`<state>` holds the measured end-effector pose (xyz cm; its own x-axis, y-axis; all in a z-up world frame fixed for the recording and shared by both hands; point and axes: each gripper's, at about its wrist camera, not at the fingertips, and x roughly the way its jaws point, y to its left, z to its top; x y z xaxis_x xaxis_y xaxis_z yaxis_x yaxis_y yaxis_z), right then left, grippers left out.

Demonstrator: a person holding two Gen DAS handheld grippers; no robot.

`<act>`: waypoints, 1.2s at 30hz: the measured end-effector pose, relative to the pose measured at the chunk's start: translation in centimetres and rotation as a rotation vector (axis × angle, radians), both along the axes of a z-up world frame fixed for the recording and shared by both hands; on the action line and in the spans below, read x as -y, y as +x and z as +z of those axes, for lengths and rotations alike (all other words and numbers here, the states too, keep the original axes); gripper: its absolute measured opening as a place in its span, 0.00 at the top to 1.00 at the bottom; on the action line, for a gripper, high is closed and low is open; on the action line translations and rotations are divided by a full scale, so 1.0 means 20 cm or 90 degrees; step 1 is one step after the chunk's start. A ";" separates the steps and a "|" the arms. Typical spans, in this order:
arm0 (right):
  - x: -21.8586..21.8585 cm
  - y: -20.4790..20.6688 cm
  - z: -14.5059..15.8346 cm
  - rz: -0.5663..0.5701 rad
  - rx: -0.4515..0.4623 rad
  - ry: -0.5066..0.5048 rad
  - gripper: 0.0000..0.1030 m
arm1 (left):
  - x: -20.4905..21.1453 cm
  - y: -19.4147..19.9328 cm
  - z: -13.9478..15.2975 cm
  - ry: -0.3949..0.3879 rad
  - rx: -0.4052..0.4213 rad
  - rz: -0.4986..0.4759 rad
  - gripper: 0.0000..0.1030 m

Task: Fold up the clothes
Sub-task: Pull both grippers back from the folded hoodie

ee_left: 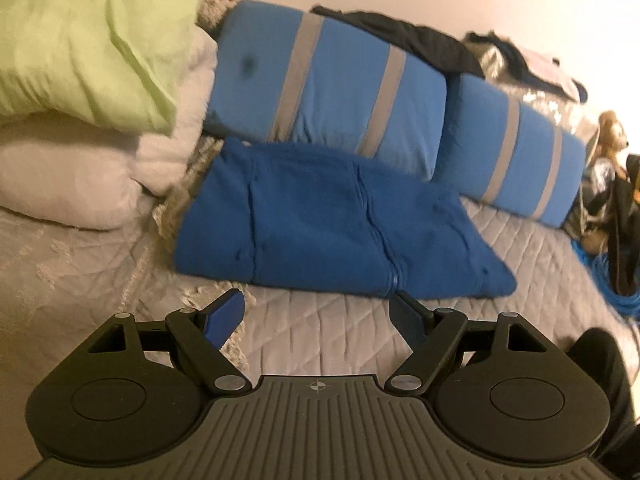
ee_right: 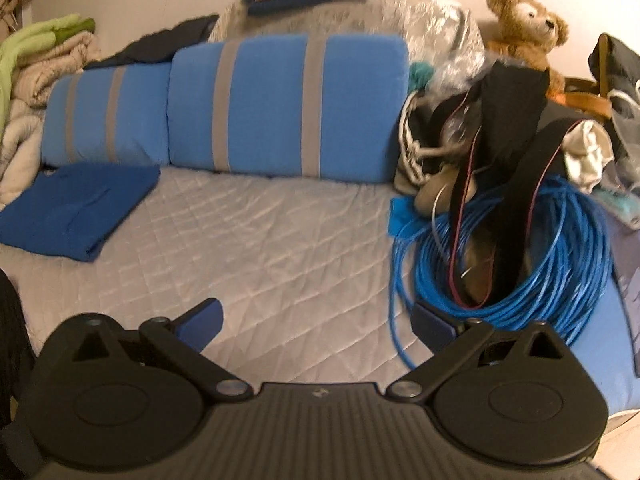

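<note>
A folded blue garment [ee_left: 320,220] lies flat on the grey quilted bed cover [ee_left: 320,336], right in front of a blue pillow. My left gripper [ee_left: 318,312] hovers just short of its near edge, open, with nothing between the fingers. In the right wrist view the same folded blue garment [ee_right: 76,208] lies at the far left. My right gripper [ee_right: 320,320] is open and empty over the bare quilted cover [ee_right: 260,240], well to the right of the garment.
Two blue pillows with grey stripes [ee_right: 280,108] line the back. A green and white bedding pile [ee_left: 80,100] sits left. A coil of blue cable [ee_right: 512,264], black straps, a shoe and a teddy bear [ee_right: 528,28] crowd the right. Dark clothes [ee_left: 400,36] lie behind the pillows.
</note>
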<state>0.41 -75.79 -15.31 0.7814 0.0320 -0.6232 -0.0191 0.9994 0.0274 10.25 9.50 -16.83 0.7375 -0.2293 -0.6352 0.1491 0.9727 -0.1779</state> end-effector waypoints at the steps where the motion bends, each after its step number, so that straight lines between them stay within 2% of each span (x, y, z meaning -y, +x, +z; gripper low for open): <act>1: -0.01 0.02 -0.02 -0.003 -0.004 0.001 0.00 | 0.02 0.02 -0.04 0.009 -0.009 -0.002 0.23; 16: -0.17 0.26 -0.42 -0.054 -0.080 -0.001 0.00 | 0.23 0.21 -0.40 0.087 -0.060 0.002 0.23; 23: -0.25 0.33 -0.56 -0.048 -0.116 0.008 0.00 | 0.30 0.28 -0.54 0.107 -0.081 -0.001 0.23; 29: -0.33 0.39 -0.67 -0.048 -0.147 -0.016 0.00 | 0.34 0.34 -0.66 0.119 -0.095 0.004 0.23; 33: -0.36 0.42 -0.75 -0.051 -0.166 -0.015 0.00 | 0.36 0.34 -0.70 0.126 -0.077 0.006 0.05; 36: -0.37 0.45 -0.81 -0.062 -0.179 -0.005 0.00 | 0.38 0.35 -0.72 0.130 -0.070 0.012 0.00</act>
